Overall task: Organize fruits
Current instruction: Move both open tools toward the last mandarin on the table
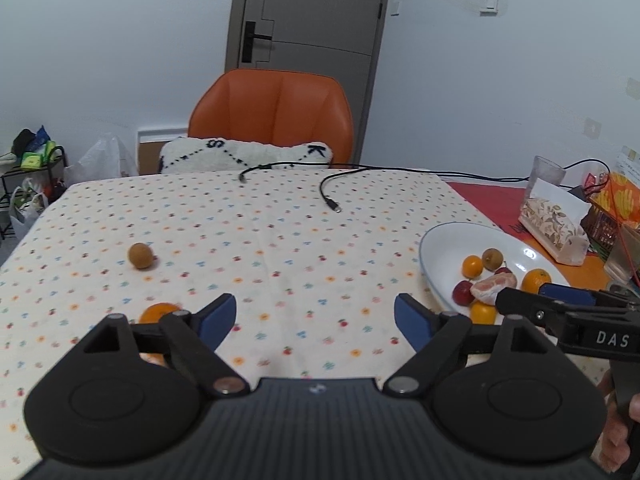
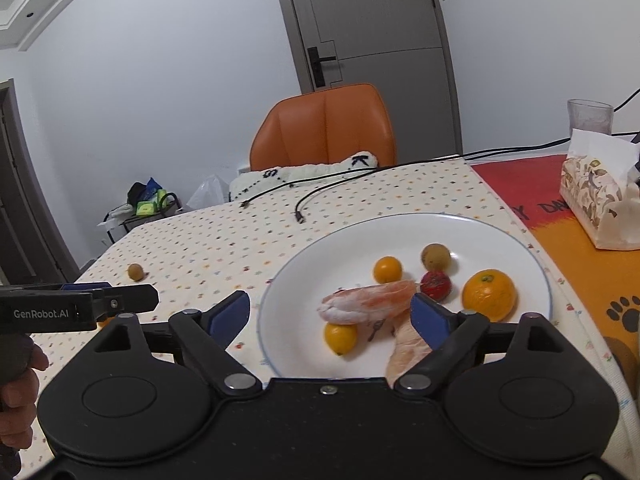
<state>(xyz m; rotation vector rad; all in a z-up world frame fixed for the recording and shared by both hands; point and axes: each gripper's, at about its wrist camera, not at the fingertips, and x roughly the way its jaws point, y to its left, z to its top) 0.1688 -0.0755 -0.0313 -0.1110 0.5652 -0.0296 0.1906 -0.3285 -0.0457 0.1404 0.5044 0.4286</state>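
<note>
Your left gripper (image 1: 315, 316) hangs with its jaws spread wide and nothing between them, low over the dotted tablecloth (image 1: 256, 232); your right gripper (image 2: 330, 312) is likewise released and empty, poised over the near rim of the white plate (image 2: 400, 220). Two fruits lie loose on the cloth: an orange (image 1: 157, 313) just left of the left gripper's near finger, partly hidden behind it, and a small brown longan (image 1: 140, 255) farther off to the left. The orange looks the likelier next pick; shift left until it sits centred between the pads, come down level, and close gently, since a round fruit will roll if one pad touches first; then carry it right to the plate. The plate already holds a peeled pomelo segment (image 2: 368, 302), a mandarin (image 2: 489, 295) on the right, two small yellow kumquats (image 2: 387, 269), a red fruit (image 2: 436, 285) and a brown longan at the far side; set the orange on a bare patch.
</note>
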